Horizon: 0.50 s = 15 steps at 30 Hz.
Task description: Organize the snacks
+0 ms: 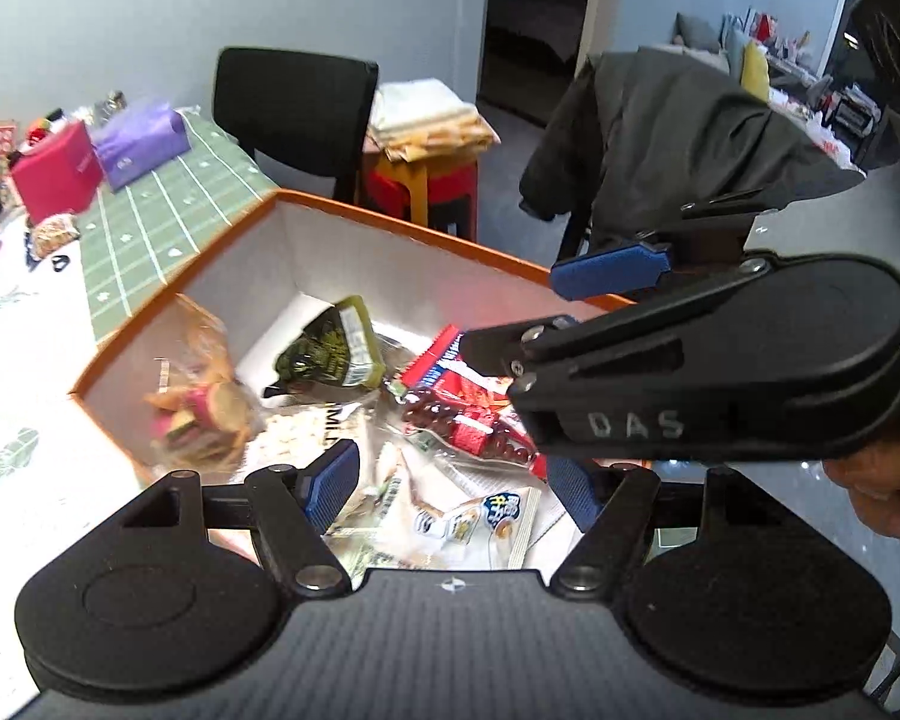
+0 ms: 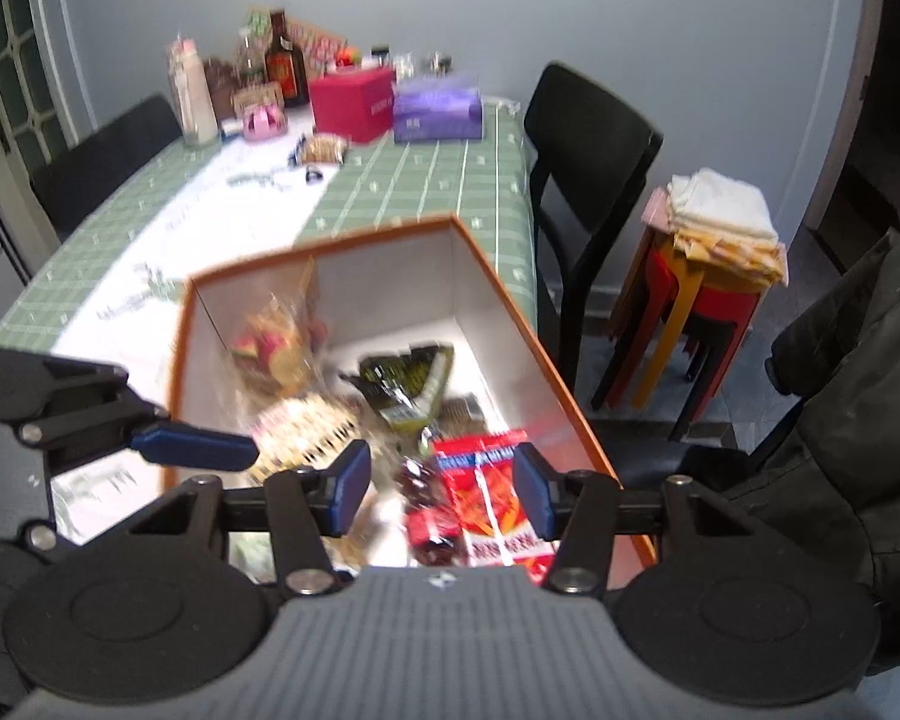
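**mika_r:** Since the snacks are all going in one spot, everything's piled in the orange-rimmed box [image 2: 485, 267] on the green checked tablecloth [image 2: 450, 180]: red packet [image 2: 486, 480] by the near right wall, dark green pouch [image 2: 408, 384] in the middle, clear bag of round biscuits [image 2: 270, 354] leaning on the far left wall.

**dov:** Are the grippers carrying anything?

**mika_r:** Nope. Left gripper [image 1: 450, 492] has its blue pads [image 1: 330, 483] spread with nothing between them, right gripper [image 2: 441, 489] the same. Looks to me like they dropped stuff in. Both tilt steeply down over the box's near end, side by side, the right one crossing the left's view.
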Each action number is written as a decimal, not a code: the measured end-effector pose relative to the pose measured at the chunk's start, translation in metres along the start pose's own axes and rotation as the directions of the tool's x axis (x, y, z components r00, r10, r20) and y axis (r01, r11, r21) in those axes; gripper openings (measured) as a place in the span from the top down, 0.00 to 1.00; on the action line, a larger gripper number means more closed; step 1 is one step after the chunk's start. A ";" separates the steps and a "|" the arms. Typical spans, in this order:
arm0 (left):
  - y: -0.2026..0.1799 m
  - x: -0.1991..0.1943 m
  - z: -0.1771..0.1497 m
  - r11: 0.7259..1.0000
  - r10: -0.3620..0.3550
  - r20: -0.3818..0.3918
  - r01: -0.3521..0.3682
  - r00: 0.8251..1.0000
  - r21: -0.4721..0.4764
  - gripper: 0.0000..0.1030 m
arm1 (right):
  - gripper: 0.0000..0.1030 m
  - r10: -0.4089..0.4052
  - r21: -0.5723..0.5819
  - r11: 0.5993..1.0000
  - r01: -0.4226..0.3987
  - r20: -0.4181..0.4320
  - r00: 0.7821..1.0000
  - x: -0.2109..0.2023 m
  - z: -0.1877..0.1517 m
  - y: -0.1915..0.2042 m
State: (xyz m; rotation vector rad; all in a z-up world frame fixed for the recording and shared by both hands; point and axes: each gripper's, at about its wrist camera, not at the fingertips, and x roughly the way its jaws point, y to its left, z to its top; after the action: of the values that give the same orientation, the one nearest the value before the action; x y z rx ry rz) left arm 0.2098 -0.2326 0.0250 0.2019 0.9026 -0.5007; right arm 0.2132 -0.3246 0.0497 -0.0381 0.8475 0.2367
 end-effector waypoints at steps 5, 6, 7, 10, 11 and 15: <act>0.011 -0.032 -0.009 0.998 0.053 0.069 -0.051 0.996 -0.034 0.14 | 0.28 -0.063 0.046 0.997 0.057 0.148 0.987 -0.034 -0.002 0.020; 0.014 -0.039 -0.012 0.997 0.069 0.090 -0.064 0.994 -0.050 0.14 | 0.23 -0.087 0.060 0.995 0.077 0.182 0.979 -0.041 -0.004 0.024; 0.017 -0.045 -0.015 0.995 0.080 0.111 -0.073 0.991 -0.068 0.14 | 0.20 -0.102 0.076 0.993 0.087 0.214 0.972 -0.048 -0.007 0.028; 0.026 -0.063 -0.025 0.985 0.122 0.160 -0.100 0.980 -0.139 0.09 | 0.07 -0.134 0.141 0.986 0.094 0.309 0.942 -0.069 -0.016 0.035; 0.029 -0.067 -0.028 0.978 0.151 0.168 -0.123 0.974 -0.167 0.08 | 0.04 -0.145 0.160 0.982 0.095 0.337 0.930 -0.075 -0.020 0.037; 0.034 -0.078 -0.041 0.945 0.269 0.184 -0.222 0.945 -0.241 0.07 | 0.03 -0.184 0.218 0.970 0.106 0.380 0.906 -0.093 -0.035 0.050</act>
State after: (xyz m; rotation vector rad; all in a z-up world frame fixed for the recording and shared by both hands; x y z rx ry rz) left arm 0.1578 -0.1625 0.0608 0.0576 0.7010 -0.1828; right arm 0.1172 -0.2986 0.0987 0.1255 0.4528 0.0158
